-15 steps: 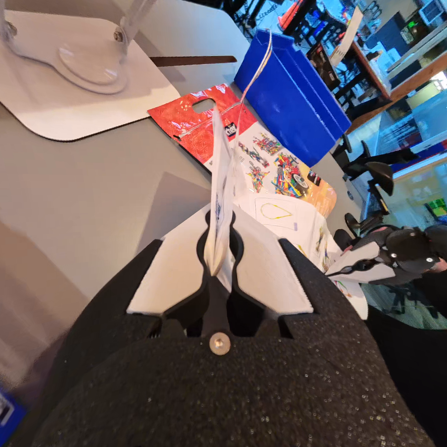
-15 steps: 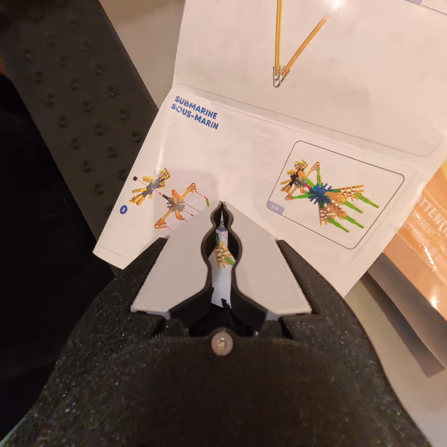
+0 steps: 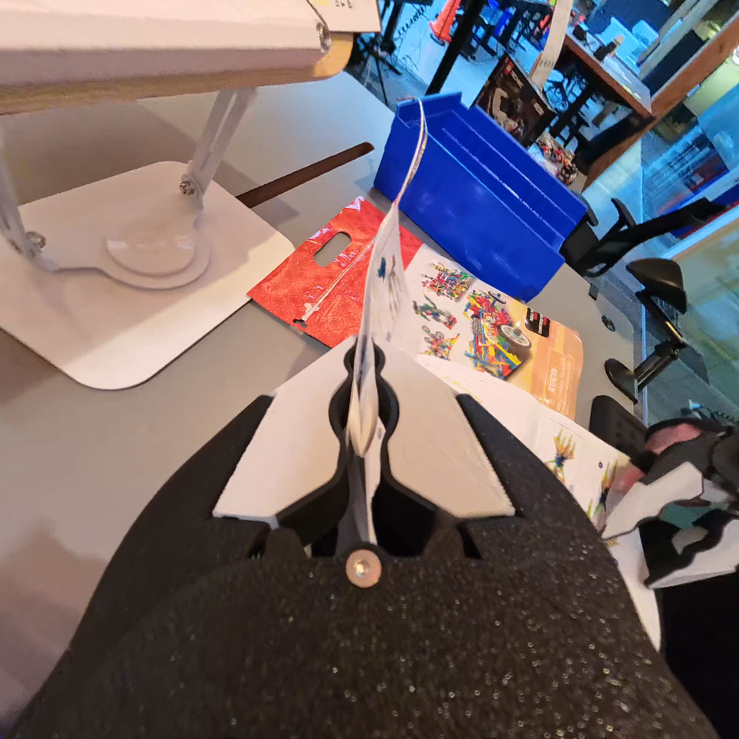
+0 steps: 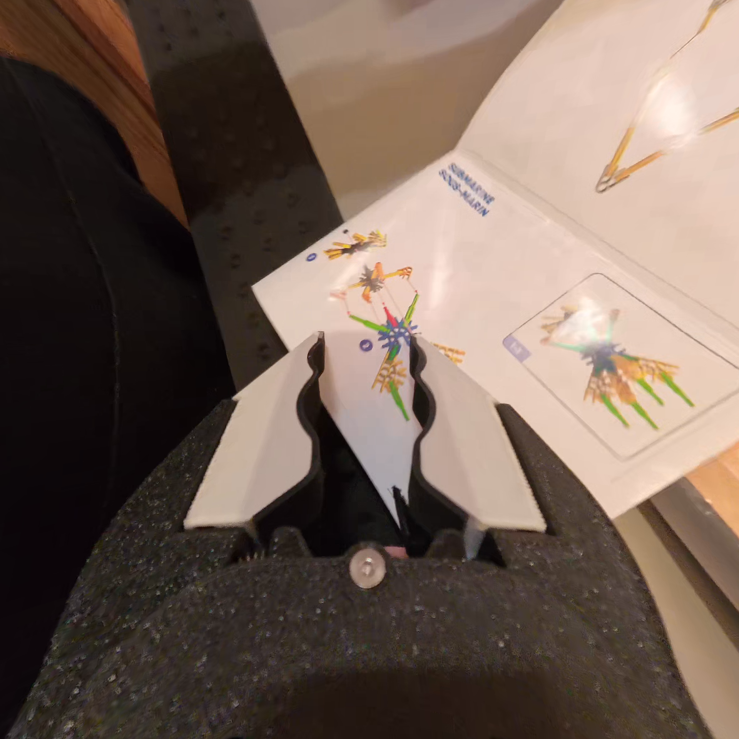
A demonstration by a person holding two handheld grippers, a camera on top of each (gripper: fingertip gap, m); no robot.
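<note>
A white instruction leaflet (image 3: 382, 288) with coloured build drawings stands edge-on between my left gripper's fingers. My left gripper (image 3: 366, 354) is shut on it above the grey table (image 3: 120, 460). The leaflet's other end (image 4: 520, 280) spreads out flat to the right. My right gripper (image 4: 366, 340) is open, and a corner of the leaflet lies loose in the gap between its fingers. The right gripper also shows in the left wrist view (image 3: 656, 504), low at the right edge, at the leaflet's far corner.
A red and orange printed toy bag (image 3: 320, 288) lies flat on the table under the leaflet. A blue bin (image 3: 472, 208) stands behind it. A white stand (image 3: 120, 280) fills the left. A person's dark clothing (image 4: 60, 280) and a black perforated strip (image 4: 224, 160) are at the right gripper's left. The grippers' ends are close to 35 cm from one another.
My right gripper has opened and let go of the leaflet corner it pinched. My left gripper, still shut on the leaflet, has shifted, so the stand's top now shows.
</note>
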